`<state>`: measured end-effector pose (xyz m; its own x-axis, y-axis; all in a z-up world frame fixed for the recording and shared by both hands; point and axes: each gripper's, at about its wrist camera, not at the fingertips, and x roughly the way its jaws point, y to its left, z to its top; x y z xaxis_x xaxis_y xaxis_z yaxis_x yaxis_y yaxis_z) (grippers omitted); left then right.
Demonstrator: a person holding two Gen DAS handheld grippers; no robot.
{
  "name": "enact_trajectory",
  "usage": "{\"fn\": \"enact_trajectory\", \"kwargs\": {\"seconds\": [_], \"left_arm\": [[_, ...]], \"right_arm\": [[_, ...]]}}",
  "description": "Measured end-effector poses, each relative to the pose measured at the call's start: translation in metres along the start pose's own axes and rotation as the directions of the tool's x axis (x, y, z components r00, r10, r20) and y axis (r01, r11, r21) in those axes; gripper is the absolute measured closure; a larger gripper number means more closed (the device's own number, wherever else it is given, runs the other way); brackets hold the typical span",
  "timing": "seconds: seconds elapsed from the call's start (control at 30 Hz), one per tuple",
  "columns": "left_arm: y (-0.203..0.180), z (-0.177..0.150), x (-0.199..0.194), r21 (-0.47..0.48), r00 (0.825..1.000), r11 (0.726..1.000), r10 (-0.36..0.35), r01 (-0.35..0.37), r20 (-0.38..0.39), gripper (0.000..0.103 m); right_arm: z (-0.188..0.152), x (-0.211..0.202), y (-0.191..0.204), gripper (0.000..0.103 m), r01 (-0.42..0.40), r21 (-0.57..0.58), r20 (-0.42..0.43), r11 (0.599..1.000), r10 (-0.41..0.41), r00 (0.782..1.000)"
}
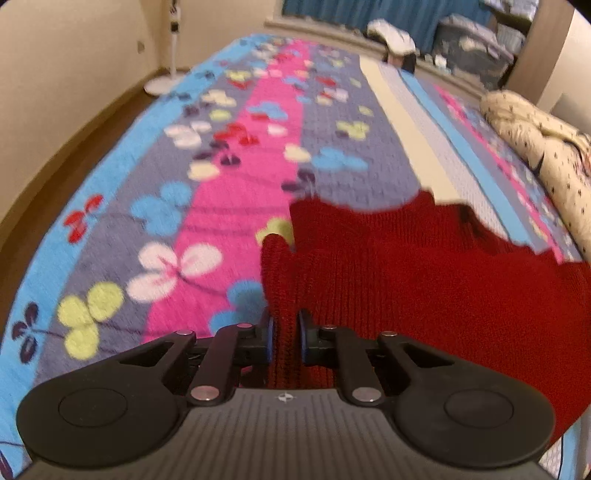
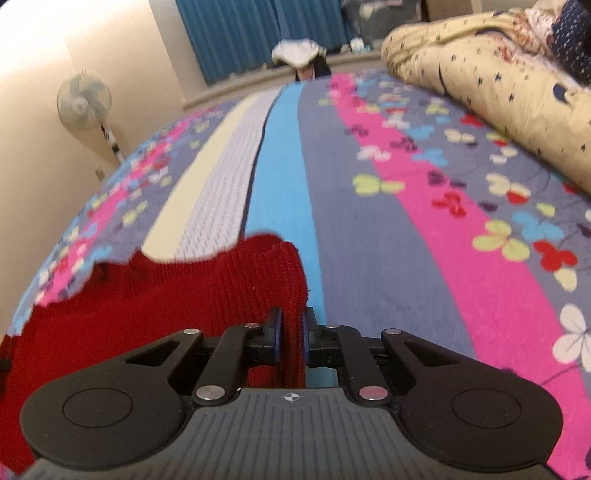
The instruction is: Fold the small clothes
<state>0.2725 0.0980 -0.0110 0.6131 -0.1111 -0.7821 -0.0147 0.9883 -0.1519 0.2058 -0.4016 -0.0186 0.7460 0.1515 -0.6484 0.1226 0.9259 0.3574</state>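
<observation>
A dark red knitted garment (image 1: pixel 424 266) lies spread on a flowered bedspread (image 1: pixel 229 177). In the left wrist view my left gripper (image 1: pixel 286 325) is shut on the garment's left edge, a fold of red knit pinched between the blue pads. In the right wrist view the same red garment (image 2: pixel 166 295) stretches off to the left, and my right gripper (image 2: pixel 293 325) is shut on its right corner, the knit bunched between the pads. Both pinched edges rise slightly above the bedspread (image 2: pixel 388 221).
A cream quilt with dark stars (image 2: pixel 498 92) is heaped along the bed's right side. A striped white and cream cloth (image 2: pixel 221 192) lies beyond the garment. A standing fan (image 2: pixel 84 99) is by the wall, blue curtains (image 2: pixel 251 33) and a pale bundle (image 2: pixel 297 51) past the bed's far end.
</observation>
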Motion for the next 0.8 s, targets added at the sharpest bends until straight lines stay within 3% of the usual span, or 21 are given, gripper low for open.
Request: {"fn": "enact_trajectory", "kwargs": {"seconds": [0.13, 0.3, 0.4, 0.53, 0.8], "left_arm": [[-0.007, 0.009, -0.024, 0.023, 0.99, 1.0, -0.015, 0.012, 0.142, 0.091], [-0.014, 0.019, -0.044, 0.044, 0.95, 0.999, 0.001, -0.016, 0.312, 0.091], [-0.012, 0.025, -0.043, 0.008, 0.935, 1.0, 0.022, -0.027, 0.354, 0.091], [-0.015, 0.031, -0.036, 0.007, 0.917, 1.0, 0.025, -0.03, 0.397, 0.091], [-0.012, 0.04, 0.005, -0.002, 0.913, 0.994, 0.099, -0.107, 0.396, 0.091]], "right_arm": [[0.01, -0.022, 0.013, 0.093, -0.045, -0.054, 0.151, 0.998, 0.053, 0.987], [0.022, -0.031, 0.02, 0.093, -0.023, -0.065, 0.277, 0.998, 0.04, 0.96], [0.03, -0.028, 0.016, 0.093, -0.022, -0.044, 0.331, 0.999, 0.035, 0.943], [0.037, -0.014, 0.02, 0.093, -0.011, -0.061, 0.349, 0.998, 0.031, 0.936], [0.043, 0.024, 0.037, 0.093, 0.05, -0.09, 0.348, 0.995, -0.015, 0.937]]}}
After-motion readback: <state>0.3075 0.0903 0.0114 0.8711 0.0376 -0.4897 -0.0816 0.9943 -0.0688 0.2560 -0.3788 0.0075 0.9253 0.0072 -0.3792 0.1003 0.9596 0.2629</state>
